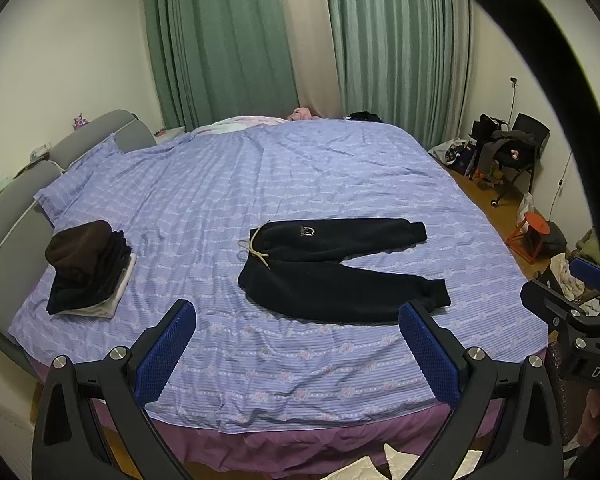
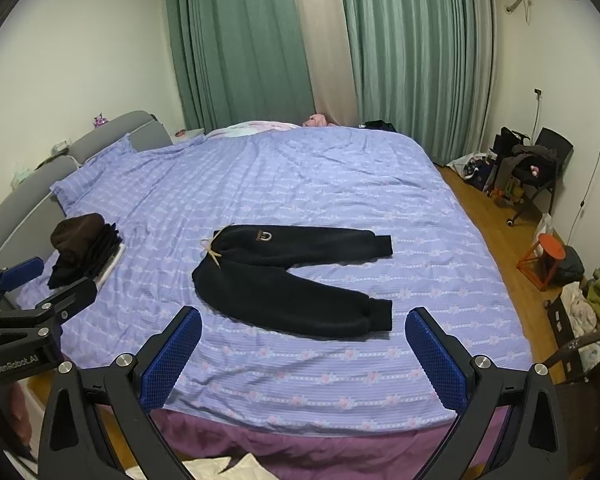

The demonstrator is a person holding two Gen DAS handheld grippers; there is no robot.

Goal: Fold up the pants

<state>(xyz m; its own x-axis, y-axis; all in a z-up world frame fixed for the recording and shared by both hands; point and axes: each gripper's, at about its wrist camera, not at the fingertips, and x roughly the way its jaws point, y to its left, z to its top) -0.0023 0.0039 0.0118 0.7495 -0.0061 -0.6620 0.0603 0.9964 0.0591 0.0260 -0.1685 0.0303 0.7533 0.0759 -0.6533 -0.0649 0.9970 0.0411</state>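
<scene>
left gripper [image 2: 48, 280] reads "GenRobot.AI" — pants [image 2: 292, 276] logo illegible.

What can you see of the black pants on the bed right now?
The black pants look like thick fleece joggers with a tan drawstring at the waistband, a small pale logo near it and ribbed cuffs. They lie flat and unfolded on the purple striped bedspread, waist to the left, legs splayed apart to the right. Only the bedspread touches them; both grippers, left and right, are open and short of them.
</scene>
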